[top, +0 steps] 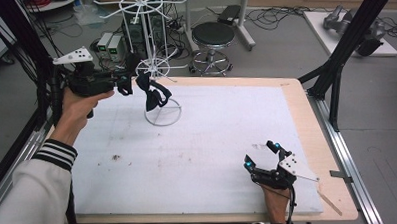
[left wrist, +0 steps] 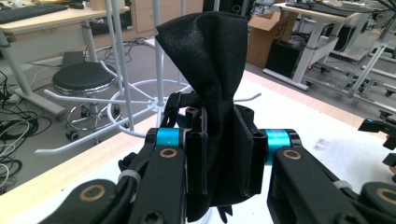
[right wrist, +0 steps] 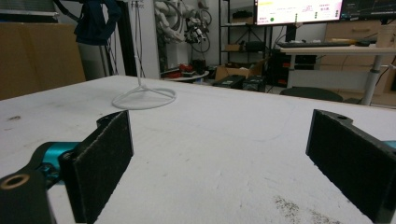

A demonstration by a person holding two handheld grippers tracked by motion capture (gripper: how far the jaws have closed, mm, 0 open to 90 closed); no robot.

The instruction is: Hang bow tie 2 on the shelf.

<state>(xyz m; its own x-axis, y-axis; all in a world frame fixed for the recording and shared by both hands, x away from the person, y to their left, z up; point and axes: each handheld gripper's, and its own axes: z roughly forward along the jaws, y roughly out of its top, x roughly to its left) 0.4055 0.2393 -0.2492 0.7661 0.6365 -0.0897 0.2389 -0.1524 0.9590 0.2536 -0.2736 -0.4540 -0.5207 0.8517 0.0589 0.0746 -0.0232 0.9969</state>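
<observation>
the left gripper (top: pixel 128 83) is pinching a black fabric bow tie (top: pixel 151 93) up around 10 o'clock on the white-topped wooden table (top: pixel 212 136), holding it in the air right beside the white wire rotating display rack (top: pixel 152 53). in the left gripper view the black cloth (left wrist: pixel 210 70) is sitting squeezed between both pads. the right gripper (top: pixel 260 157) is resting down around 5 o'clock, jaws spread wide, nothing between them.

White-topped table (top: pixel 212 141) bearing white wire rack (top: pixel 162 113)
</observation>
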